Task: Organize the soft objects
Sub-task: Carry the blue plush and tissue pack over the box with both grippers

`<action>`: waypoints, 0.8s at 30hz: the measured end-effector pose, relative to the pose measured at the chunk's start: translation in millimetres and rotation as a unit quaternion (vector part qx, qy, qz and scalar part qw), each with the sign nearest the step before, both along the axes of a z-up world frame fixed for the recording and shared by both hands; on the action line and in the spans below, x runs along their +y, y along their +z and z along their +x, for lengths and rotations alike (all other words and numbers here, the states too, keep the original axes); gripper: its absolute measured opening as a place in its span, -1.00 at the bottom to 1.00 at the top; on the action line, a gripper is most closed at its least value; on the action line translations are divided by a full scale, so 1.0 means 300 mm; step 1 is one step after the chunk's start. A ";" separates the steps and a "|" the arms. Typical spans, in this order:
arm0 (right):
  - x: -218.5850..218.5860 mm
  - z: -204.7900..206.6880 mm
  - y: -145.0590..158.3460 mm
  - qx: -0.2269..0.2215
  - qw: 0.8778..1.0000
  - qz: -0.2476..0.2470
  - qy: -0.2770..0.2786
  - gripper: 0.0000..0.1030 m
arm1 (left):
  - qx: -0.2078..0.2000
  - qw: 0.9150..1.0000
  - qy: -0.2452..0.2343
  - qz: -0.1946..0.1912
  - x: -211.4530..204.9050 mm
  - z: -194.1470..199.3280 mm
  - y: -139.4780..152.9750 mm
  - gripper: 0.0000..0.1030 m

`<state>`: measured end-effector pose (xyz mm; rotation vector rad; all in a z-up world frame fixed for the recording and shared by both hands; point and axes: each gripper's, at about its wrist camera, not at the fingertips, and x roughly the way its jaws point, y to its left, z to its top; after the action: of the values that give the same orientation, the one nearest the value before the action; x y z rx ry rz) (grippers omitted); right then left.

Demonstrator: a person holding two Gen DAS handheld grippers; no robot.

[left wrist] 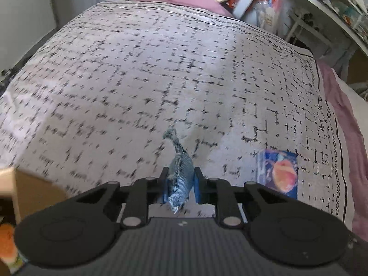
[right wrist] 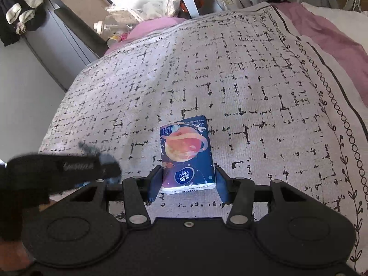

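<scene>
1. At the lower centre of the left wrist view, a small blue denim piece with a frayed grey tip is seen clamped between the blue pads of the left gripper, held above the patterned white bedspread. A blue tissue pack is seen lying on the bedspread at the lower right, and part of a cardboard box is visible at the lower left edge.

2. At the lower centre of the right wrist view, the tissue pack is framed by the fingers of the right gripper; the pads are placed just beside its sides, but whether it is squeezed cannot be told. The left gripper, blurred, is seen at the lower left. A plastic bottle is seen at the upper left.
</scene>
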<state>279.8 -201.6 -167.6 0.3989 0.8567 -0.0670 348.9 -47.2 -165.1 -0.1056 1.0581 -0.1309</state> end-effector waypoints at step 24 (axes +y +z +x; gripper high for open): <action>0.044 -0.163 0.176 -0.063 0.997 0.009 0.052 -0.07 | -0.040 0.998 0.055 -0.018 0.172 -0.291 0.210 -0.62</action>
<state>230.9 -188.3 -114.8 0.3710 0.7535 0.0611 261.7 4.4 -102.1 -0.1890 0.9685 -0.0541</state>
